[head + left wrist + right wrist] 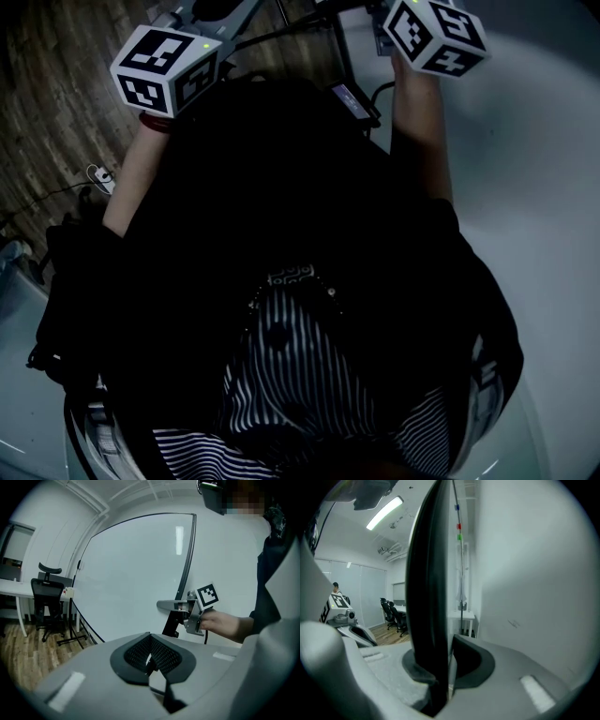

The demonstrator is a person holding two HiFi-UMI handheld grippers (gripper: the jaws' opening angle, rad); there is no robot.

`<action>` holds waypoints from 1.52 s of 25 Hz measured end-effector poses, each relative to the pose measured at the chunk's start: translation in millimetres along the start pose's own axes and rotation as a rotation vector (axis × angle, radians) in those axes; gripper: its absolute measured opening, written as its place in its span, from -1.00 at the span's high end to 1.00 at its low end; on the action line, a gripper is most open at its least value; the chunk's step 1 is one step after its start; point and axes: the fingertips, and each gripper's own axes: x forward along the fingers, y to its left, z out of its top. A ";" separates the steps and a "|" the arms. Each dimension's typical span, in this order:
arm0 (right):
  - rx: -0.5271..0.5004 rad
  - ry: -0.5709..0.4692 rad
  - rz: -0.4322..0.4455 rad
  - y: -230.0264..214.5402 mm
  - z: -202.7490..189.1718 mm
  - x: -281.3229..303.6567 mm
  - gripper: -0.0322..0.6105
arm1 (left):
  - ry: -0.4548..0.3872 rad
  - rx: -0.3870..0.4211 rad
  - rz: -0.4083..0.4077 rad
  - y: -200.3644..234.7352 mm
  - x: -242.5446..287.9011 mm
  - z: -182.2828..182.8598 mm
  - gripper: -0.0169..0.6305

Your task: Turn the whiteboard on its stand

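Observation:
The whiteboard [136, 569] is a large white panel with a dark frame [188, 550], seen edge-on in the right gripper view. My right gripper [440, 670] is shut on that frame's vertical edge [429, 588], and the white face [529, 573] stretches away to its right. The left gripper view shows the right gripper [180, 605] clamped on the edge at about mid height. My left gripper [150, 654] is held off the board, its jaws shut with nothing between them. In the head view both marker cubes [167, 67] [436, 33] are raised in front of me, beside the board [544, 187].
An office chair [47, 599] and a desk [11, 587] stand on the wooden floor [18, 653] at the left. A black stand leg [70, 639] sits near the board's far side. More chairs [391, 613] and a person [336, 590] are in the background. Cables [94, 178] lie on the floor.

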 end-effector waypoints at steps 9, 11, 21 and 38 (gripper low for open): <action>0.036 0.015 -0.011 22.4 3.4 -1.2 0.75 | 0.037 -0.093 0.078 9.4 -56.0 -44.0 0.94; 0.035 0.017 -0.019 23.2 2.8 -5.6 0.76 | 0.030 -0.113 0.108 13.4 -67.1 -51.8 0.94; 0.050 0.013 -0.062 69.1 -5.0 -43.4 0.75 | 0.010 -0.132 0.123 18.5 -100.2 -57.1 0.94; 0.036 0.003 -0.083 80.3 4.1 4.6 0.75 | -0.015 -0.121 0.148 34.5 -125.0 -53.4 0.94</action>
